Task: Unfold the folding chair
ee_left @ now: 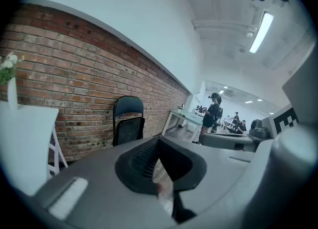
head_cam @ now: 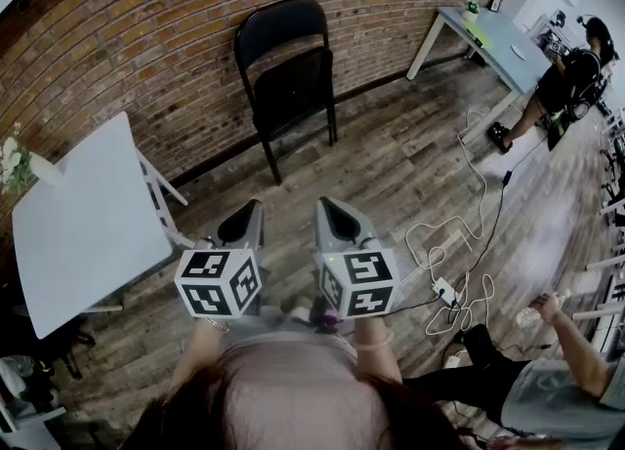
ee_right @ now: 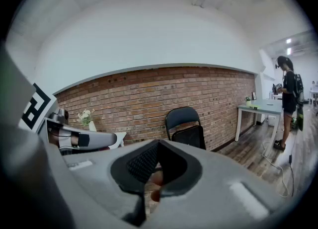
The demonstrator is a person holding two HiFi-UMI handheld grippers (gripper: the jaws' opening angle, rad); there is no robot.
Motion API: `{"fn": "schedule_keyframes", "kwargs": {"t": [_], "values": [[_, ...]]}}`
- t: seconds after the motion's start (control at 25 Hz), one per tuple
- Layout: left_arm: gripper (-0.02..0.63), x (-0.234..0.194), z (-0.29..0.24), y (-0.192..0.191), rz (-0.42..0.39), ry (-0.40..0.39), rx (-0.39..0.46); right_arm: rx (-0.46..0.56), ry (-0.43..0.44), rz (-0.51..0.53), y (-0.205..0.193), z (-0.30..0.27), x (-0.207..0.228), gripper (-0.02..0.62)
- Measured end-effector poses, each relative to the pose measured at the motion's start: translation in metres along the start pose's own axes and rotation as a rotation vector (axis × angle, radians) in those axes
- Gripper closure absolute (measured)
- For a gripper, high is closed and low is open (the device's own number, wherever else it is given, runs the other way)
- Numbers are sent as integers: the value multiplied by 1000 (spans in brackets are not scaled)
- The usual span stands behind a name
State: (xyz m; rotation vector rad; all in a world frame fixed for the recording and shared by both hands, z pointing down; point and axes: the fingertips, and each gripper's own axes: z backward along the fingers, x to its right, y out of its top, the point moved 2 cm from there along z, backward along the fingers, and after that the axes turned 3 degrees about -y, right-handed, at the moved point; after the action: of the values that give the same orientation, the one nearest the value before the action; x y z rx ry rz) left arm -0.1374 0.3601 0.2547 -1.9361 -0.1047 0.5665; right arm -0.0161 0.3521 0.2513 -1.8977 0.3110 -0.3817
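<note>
Both tongs sit closest to me, side by side. My left gripper (head_cam: 252,206) and right gripper (head_cam: 325,206) each have their jaws pressed together on nothing, well apart from the chair. That black folding chair (head_cam: 288,87) stands folded against the brick wall (head_cam: 146,58), ahead of both. A white table (head_cam: 83,214) stands to its left, and cables (head_cam: 469,272) trail over the wooden floor (head_cam: 391,165) on the right.

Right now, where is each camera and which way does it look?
Head view: on the person's head, looking down at the folding chair; left gripper and right gripper show.
Left gripper view: on the left gripper, facing the chair; shut jaws show.
Right gripper view: on the right gripper, facing the chair; shut jaws show.
All share the chair by the brick wall.
</note>
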Motion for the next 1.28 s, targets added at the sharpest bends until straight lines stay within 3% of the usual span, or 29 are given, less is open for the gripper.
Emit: {"fn": "schedule_keyframes", "kwargs": {"t": [0.8, 1.28], "values": [[604, 36, -40, -1, 32, 17, 14, 18, 67, 16, 1, -5, 50, 594], [604, 13, -75, 7, 22, -3, -23, 20, 79, 47, 7, -48, 55, 594]]}}
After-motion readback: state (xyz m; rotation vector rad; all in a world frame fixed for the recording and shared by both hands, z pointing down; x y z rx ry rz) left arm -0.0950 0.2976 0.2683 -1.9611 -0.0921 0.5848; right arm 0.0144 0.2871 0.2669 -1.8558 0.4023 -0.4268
